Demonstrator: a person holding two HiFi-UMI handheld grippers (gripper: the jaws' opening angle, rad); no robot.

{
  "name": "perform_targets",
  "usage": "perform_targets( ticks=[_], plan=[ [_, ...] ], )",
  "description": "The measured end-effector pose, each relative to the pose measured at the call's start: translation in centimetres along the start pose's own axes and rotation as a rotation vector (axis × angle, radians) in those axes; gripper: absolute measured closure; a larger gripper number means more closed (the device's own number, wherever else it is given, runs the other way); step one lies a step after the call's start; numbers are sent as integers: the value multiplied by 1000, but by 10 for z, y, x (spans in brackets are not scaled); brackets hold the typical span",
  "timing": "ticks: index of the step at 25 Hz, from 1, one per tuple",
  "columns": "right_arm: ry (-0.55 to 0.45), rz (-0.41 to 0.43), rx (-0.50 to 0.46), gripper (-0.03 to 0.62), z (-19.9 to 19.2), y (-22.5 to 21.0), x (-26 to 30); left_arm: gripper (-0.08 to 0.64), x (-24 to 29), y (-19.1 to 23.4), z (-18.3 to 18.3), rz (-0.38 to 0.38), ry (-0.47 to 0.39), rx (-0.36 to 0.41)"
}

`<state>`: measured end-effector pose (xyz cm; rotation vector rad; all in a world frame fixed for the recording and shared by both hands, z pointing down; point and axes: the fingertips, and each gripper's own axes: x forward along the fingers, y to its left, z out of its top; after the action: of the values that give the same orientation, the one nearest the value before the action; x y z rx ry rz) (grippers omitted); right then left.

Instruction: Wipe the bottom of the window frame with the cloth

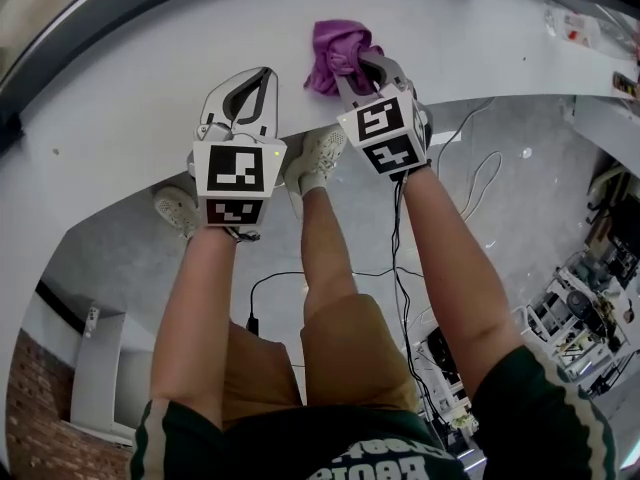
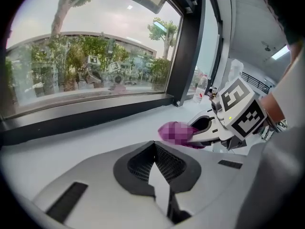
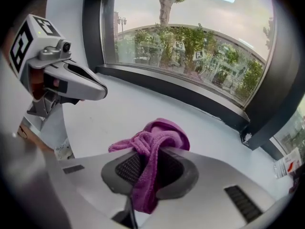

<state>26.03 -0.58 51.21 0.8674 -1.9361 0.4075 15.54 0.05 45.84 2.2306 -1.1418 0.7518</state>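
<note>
the right hand-held gripper (image 3: 151, 168) is clamped on the bunched purple cloth (image 3: 159, 136), held over the white sill (image 1: 130, 118) near the dark bottom window frame (image 3: 190, 93), while the left hand-held gripper (image 2: 158, 178) hangs beside it, jaws together with nothing between them.

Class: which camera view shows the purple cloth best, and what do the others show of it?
The right gripper view: the cloth fills the centre, pinched in the right tongs, folds clear. The head view shows a small bunch against the white sill; the left gripper view only a blurred purple patch.
</note>
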Motion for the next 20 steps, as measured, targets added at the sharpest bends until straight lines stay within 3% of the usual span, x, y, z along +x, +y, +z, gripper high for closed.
perform_targets(
  ticks=[20],
  plan=[
    [-22,47,-69,515,66,86,30,552,-52,81,-34,75,-15,-49]
  ],
)
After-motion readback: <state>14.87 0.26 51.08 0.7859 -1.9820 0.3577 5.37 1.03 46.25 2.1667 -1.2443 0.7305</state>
